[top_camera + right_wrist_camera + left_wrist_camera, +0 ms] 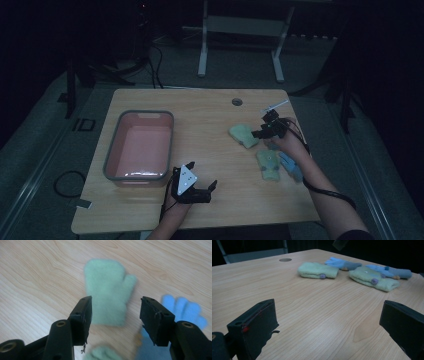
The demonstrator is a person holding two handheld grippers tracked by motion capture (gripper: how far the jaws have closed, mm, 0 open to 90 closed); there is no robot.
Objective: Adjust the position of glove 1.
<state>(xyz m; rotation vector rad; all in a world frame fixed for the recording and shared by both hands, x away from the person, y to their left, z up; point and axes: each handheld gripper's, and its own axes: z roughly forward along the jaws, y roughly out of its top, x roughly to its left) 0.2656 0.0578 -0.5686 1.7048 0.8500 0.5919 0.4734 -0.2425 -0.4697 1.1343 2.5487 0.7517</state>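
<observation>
While the high view is dim, it shows a wooden table (210, 115) with a pink tub (140, 145) at centre left. The left gripper (200, 192) sits low in the frame, below the tub's lower right corner, with its jaws spread and nothing between them. The right gripper (265, 131) is at centre right, just beside a green mitten (243, 135), with its jaws apart. Below it lie a second green mitten (267, 164) and a blue glove (291, 166), side by side.

In the left gripper view, the two black jaws stand wide apart at the lower corners over bare wood. Across the upper right of the frame, well apart from the jaws, lie the green mitten (318, 270), the second green mitten (374, 278), the blue glove (392, 272) and another blue glove (342, 263) behind.

In the right gripper view, the jaws are released and frame the green mitten (107, 290), which lies flat at the centre, thumb to the right. Its lower edge shows between the jaws, and I cannot tell that the pads touch it. A blue glove (185, 310) shows at the right behind the right-hand jaw.
</observation>
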